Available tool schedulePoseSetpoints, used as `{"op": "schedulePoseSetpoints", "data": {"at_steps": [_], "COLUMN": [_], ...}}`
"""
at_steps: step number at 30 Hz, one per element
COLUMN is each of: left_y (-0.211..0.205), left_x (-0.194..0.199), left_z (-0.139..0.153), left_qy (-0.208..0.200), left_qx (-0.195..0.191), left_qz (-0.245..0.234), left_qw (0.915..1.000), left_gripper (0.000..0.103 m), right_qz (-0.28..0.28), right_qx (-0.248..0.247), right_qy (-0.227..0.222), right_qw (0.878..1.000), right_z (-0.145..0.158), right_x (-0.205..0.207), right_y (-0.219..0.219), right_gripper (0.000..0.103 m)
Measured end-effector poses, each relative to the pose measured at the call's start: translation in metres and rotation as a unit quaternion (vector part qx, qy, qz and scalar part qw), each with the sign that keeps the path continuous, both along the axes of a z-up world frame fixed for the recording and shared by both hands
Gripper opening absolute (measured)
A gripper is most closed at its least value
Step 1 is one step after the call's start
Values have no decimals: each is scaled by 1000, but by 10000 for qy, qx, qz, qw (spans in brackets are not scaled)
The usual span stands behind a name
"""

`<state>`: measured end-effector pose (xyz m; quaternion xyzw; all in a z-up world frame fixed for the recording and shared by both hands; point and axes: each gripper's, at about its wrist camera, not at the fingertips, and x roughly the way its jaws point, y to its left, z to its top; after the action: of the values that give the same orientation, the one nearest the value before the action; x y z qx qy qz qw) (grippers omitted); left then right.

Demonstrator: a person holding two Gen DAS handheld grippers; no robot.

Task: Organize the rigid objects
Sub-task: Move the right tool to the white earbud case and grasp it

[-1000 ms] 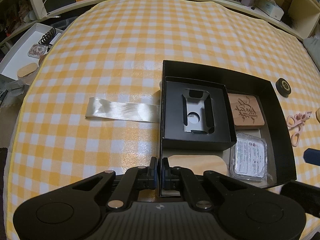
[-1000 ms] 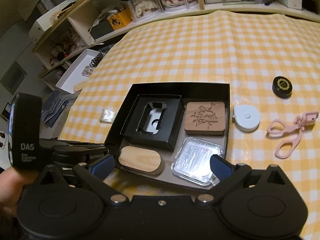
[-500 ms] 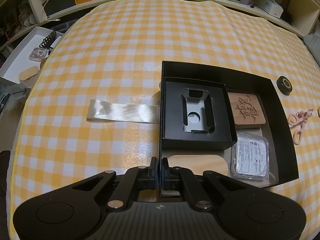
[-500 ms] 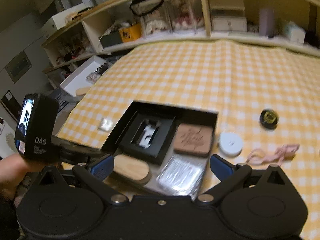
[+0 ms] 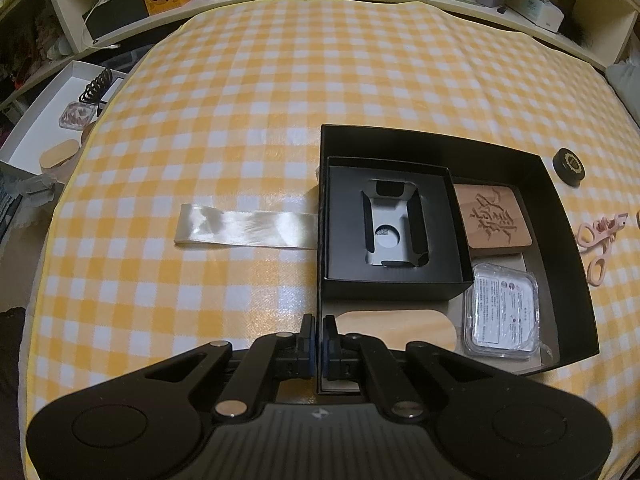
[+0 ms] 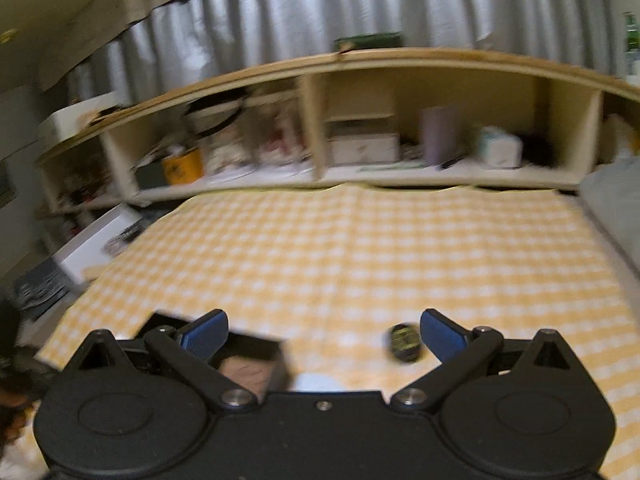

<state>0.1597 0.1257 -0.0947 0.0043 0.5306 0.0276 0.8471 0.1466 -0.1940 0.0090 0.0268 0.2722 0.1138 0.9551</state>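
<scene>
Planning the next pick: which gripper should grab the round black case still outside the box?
Right. The right gripper is open with the round black case between its fingers, while the left gripper is shut on the black box wall.

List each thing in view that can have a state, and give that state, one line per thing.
left gripper: shut on the near wall of the big black box.
right gripper: open, nothing between its fingers.
big black box: open, no lid on.
small black box: open, inside the big one.
clear plastic case: closed, lying flat in the big box.
round black jar: lid on, outside the box.
pink scissors-like tool: lying flat on the cloth.
</scene>
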Motion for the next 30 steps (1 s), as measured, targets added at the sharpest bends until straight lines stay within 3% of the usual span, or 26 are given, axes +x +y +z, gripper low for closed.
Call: {"op": "schedulePoseSetpoints", "data": {"at_steps": [5,10,16,24,30], "left_y": [0,-1,-1,2,1], "left_x": [-1,-3,-2,-3,-3], "left_z": [1,3,5,7,6], "left_qy": [-29,-48,-50,-46,-46], "left_qx": [32,55,90,100,103], "left_qz": [-30,-49,-74,-96,-95], "left_qw": [10000,10000,9999,9999,9999], "left_gripper": [3,3,3,3,3], "right_qz": [-780,-1662,-2026,-2778,-2683], "right_qx": [-111,-18,273,772,725], "right_qy": [12,423,1018,1805,1879], "right_qw": [9969,9852,9736,9404,9421], "right_z": [-10,-28,-56,-100,-116], "right_x": [18,36,51,74,87], "right_y": [-52,-102,-144,-177,-169], "right_gripper": [103,103,103,102,100]}}
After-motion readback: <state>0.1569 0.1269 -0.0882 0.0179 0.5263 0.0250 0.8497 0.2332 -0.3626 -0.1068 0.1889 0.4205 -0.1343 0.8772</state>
